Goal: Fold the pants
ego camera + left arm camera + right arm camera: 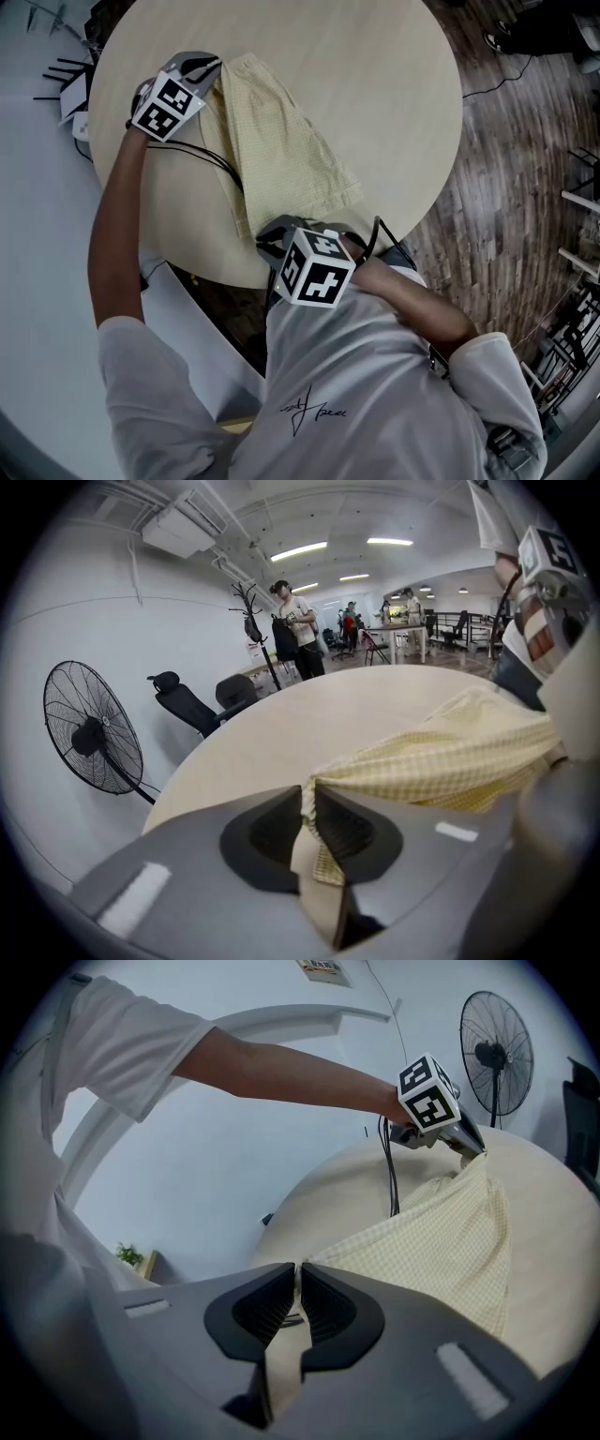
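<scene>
Checked pants (281, 150) pinched at both ends on the desk (394, 84).
Head view: they lie on the desk's left half, with the left gripper (208, 67) at their far end and the right gripper (274, 232) by the desk's near edge. Left gripper view: fingers (347, 832) nip a bunched corner. Right gripper view: fingers (328, 1312) clamp a thin hem. Light, limp cloth, I judge; corners hold best.

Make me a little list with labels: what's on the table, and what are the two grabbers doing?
table: round, pale
pants: yellow checked, lying on the table
left gripper: shut on the pants' far end
right gripper: shut on the pants' near end
fold: pants lie as one narrow strip between the grippers
</scene>
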Available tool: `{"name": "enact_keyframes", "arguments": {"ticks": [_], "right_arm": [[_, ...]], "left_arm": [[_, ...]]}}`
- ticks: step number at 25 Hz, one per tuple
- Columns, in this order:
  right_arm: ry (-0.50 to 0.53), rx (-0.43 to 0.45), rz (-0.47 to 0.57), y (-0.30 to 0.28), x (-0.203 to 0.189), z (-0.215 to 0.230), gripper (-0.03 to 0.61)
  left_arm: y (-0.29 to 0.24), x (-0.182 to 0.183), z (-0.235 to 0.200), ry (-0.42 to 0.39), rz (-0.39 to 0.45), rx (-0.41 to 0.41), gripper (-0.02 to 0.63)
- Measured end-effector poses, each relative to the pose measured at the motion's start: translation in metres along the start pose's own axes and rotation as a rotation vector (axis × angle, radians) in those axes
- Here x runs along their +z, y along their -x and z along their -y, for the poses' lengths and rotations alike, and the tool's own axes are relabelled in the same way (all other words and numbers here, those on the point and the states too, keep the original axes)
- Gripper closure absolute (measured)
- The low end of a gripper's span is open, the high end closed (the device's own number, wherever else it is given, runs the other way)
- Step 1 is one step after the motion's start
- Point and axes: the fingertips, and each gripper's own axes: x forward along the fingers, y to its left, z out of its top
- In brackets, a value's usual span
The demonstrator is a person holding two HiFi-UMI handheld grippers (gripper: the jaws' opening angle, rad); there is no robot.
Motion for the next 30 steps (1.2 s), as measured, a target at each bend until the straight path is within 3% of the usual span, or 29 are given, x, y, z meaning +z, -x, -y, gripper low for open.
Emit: {"name": "enact_keyframes", "arguments": {"ticks": [10,30], "right_arm": [[0.042,0.039,-0.049,-0.026,0.005,-0.001,0.558],[0.086,0.066,-0.119,-0.077,0.002,0.008,0.558]], "left_arm": [[-0.003,-0.010,0.000,-0.022,0.000,-0.010,0.518],[0.013,-0.048,-0.003,0.031,-0.033,-0.024,0.500]]}}
